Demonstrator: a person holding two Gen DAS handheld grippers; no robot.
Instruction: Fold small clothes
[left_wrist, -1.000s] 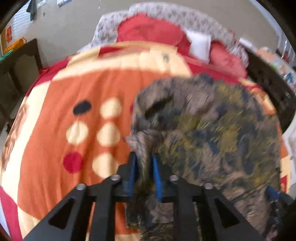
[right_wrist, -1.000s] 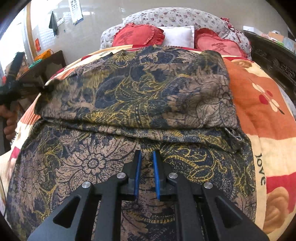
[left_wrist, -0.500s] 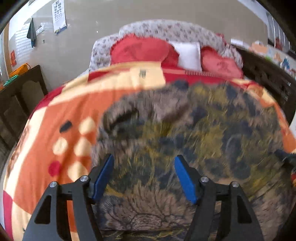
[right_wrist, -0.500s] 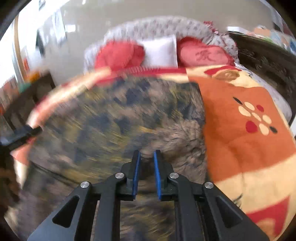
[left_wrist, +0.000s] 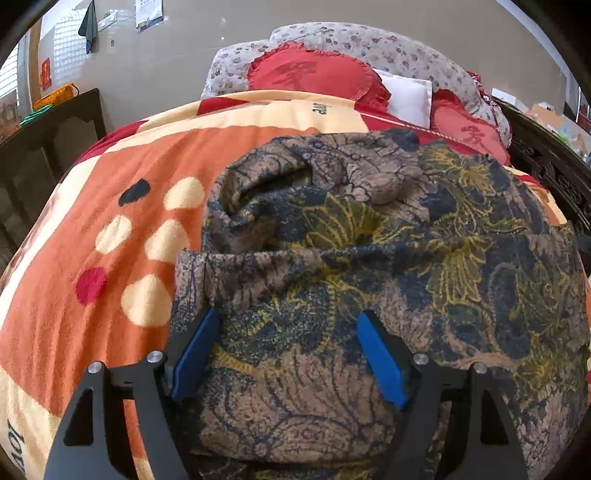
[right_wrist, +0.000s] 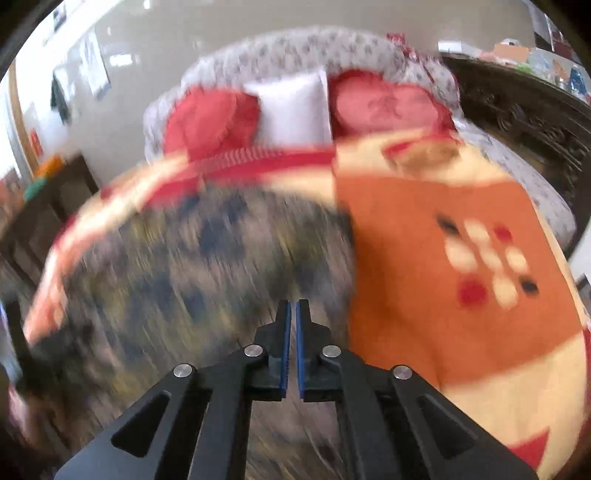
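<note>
Garment (left_wrist: 369, 258) lies half-folded on the bedspread (left_wrist: 92, 295), soft and floppy, probably easiest grabbed at a folded edge. Left gripper (left_wrist: 284, 354) has just spread wide, empty; right gripper (right_wrist: 292, 343) has pinched together, apparently holding nothing.

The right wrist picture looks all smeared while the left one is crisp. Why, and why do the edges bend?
Right wrist view: motion blur streaks the patterned cloth and blanket, while the gripper, fixed to the camera, stays sharp. Left wrist view: in focus, with the cloth's weave plain. Both views: the fisheye lens bows the bed and darkens the corners.
</note>
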